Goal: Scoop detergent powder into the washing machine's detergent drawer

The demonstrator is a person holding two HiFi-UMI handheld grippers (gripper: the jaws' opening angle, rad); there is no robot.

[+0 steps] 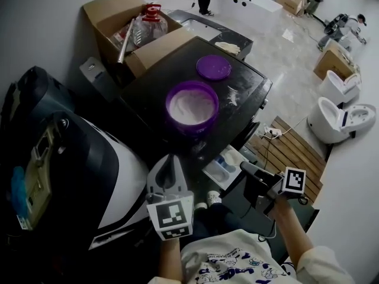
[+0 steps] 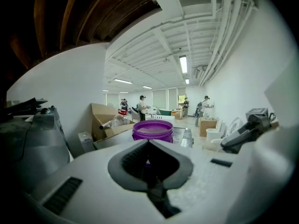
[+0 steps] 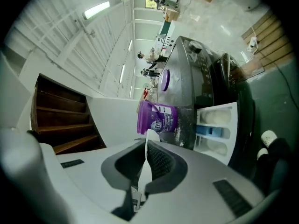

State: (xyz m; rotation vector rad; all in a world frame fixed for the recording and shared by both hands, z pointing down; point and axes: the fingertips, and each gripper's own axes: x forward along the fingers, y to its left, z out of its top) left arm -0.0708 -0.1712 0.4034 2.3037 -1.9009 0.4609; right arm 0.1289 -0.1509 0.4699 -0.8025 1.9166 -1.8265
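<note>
A purple tub (image 1: 191,106) of white powder stands open on the dark washing machine top (image 1: 154,90), with its purple lid (image 1: 213,67) lying beyond it. Below the front edge the detergent drawer (image 1: 224,165) is pulled out. In the right gripper view the drawer (image 3: 214,132) holds white powder around a blue insert, and the tub (image 3: 156,118) is above it. My right gripper (image 3: 147,140) is shut on a thin white piece, seemingly a scoop's handle, a little short of the drawer. My left gripper (image 2: 148,143) is shut and empty, pointing at the tub (image 2: 152,129).
A cardboard box (image 1: 121,19) with a plastic bottle stands behind the machine. A black and white appliance (image 1: 53,158) fills the left. White toilets (image 1: 334,120), a wooden pallet (image 1: 291,154) and a power strip (image 1: 271,132) are on the floor at right. People stand far back.
</note>
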